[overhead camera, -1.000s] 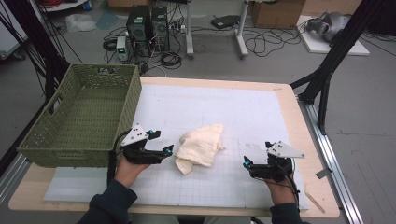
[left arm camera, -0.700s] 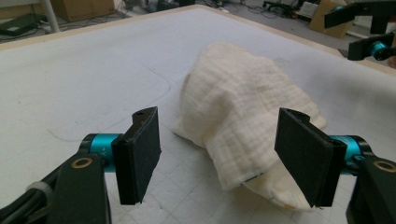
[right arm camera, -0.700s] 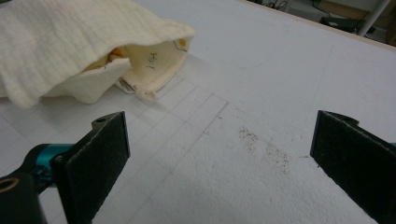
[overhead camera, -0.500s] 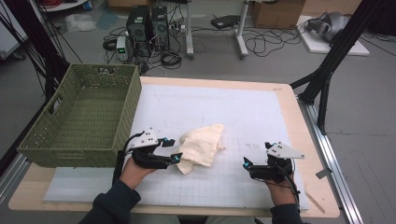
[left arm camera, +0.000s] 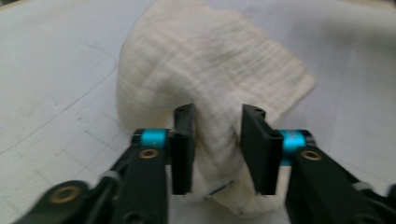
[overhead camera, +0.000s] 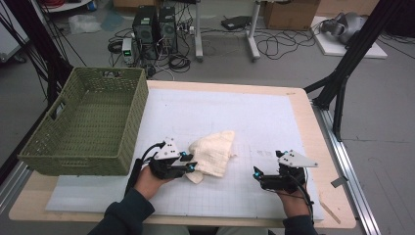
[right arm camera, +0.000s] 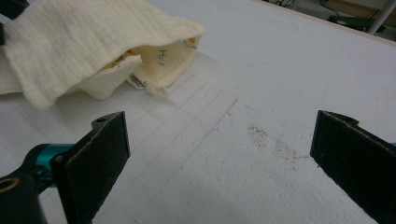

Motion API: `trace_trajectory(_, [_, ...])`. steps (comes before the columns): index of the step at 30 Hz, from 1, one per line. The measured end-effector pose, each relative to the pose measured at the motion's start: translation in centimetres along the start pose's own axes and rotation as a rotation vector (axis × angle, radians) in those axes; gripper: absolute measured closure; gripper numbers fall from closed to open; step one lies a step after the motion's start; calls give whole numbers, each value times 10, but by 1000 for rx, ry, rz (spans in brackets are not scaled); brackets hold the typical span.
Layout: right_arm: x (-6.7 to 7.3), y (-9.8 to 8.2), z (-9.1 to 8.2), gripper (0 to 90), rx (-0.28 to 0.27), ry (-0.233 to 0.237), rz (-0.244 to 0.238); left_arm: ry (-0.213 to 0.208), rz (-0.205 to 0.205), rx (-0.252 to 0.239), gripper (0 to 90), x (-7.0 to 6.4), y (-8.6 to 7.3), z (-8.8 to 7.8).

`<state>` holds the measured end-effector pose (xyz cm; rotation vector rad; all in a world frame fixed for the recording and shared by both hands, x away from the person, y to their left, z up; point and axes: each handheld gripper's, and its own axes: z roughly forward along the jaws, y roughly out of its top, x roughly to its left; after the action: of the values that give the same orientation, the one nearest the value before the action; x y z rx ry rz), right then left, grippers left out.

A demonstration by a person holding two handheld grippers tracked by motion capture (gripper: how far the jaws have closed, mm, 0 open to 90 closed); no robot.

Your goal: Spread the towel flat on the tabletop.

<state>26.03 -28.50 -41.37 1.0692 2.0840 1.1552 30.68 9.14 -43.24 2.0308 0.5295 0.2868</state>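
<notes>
A crumpled cream cloth (overhead camera: 213, 155) lies just below the middle of the high view on the white surface (overhead camera: 274, 122). The left gripper (left arm camera: 218, 149) has its jaws just closing, a fold of cloth between them. At lower right, the right gripper (overhead camera: 259, 176) rests apart, jaws spread wide. A green basket (overhead camera: 88, 125) stands at the left.

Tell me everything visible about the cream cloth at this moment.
The cream cloth looks like soft, gauzy woven cotton, crumpled into a loose mound on the white gridded mat, right of the green basket and apart from it. In the right gripper view a fold gapes, showing a printed inner layer and a frayed corner. The left gripper has just been closing its jaws around the near edge, which bunches between them.
</notes>
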Motion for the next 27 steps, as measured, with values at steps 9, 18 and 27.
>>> trace_trajectory(9, [7,4,8,40,17,30,-13,11,-7,-52,875,1,1,-6])
trace_trajectory(18, [17,13,16,73,5,80,-31,-36,-147,-187,876,10,2,-17])
trace_trajectory(27, [37,29,51,293,47,190,-82,0,-186,-218,875,17,1,-22])
